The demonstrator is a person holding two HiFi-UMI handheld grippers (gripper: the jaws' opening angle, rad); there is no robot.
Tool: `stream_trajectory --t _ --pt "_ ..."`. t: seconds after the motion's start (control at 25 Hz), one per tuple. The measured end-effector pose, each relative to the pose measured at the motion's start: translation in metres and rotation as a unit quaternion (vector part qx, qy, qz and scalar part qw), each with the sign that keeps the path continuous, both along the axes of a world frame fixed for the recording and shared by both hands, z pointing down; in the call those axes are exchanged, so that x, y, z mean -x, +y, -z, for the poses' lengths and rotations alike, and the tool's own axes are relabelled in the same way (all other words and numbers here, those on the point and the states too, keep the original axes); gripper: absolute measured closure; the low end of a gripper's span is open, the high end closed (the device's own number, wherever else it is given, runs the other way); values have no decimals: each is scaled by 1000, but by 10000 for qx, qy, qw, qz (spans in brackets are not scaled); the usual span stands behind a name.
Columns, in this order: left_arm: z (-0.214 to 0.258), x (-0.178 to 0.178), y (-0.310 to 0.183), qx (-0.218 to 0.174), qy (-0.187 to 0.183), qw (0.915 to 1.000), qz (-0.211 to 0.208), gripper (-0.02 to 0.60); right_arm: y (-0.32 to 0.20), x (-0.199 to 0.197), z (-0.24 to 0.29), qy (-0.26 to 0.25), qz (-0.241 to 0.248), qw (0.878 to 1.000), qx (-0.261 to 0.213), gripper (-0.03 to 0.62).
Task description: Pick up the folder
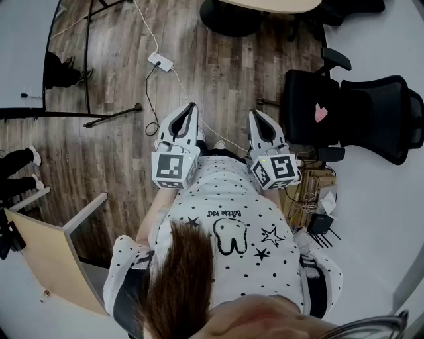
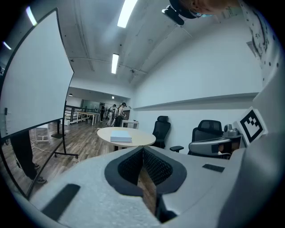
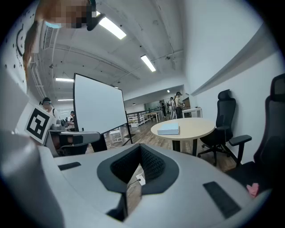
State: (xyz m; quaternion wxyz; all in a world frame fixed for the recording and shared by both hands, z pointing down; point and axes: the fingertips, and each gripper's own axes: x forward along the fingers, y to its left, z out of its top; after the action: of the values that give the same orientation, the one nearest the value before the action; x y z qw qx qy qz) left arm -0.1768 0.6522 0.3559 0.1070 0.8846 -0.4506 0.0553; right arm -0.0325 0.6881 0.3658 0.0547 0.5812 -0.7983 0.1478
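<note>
The folder (image 2: 121, 138) is a flat light-blue one lying on a round beige table (image 2: 144, 139) across the room, far ahead of both grippers. The right gripper view shows the same folder (image 3: 168, 129) on that table (image 3: 200, 127). In the head view I hold both grippers side by side in front of my chest, pointing forward over the wooden floor. The left gripper (image 1: 193, 106) (image 2: 143, 149) is shut with nothing between its jaws. The right gripper (image 1: 255, 114) (image 3: 140, 149) is shut and empty too. The head view shows only the table's near edge (image 1: 265, 5), not the folder.
Black office chairs (image 1: 358, 116) (image 3: 225, 120) (image 2: 161, 129) stand to the right and beside the table. A large white screen on a stand (image 2: 35, 75) (image 3: 98, 104) is at the left. A power strip with cables (image 1: 160, 61) lies on the floor ahead. People stand far back (image 2: 116, 113).
</note>
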Motion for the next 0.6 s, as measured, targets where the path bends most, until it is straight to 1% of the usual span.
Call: stream_trajectory --t 0.36,0.6 --pt "5 -2 -1 -157 35 9998 -71 563 -2 1 3 -10 35 10000 -45 589" --pt "8 -4 -4 -262 -37 9996 -138 563 -6 2 4 22 78 9999 -90 589"
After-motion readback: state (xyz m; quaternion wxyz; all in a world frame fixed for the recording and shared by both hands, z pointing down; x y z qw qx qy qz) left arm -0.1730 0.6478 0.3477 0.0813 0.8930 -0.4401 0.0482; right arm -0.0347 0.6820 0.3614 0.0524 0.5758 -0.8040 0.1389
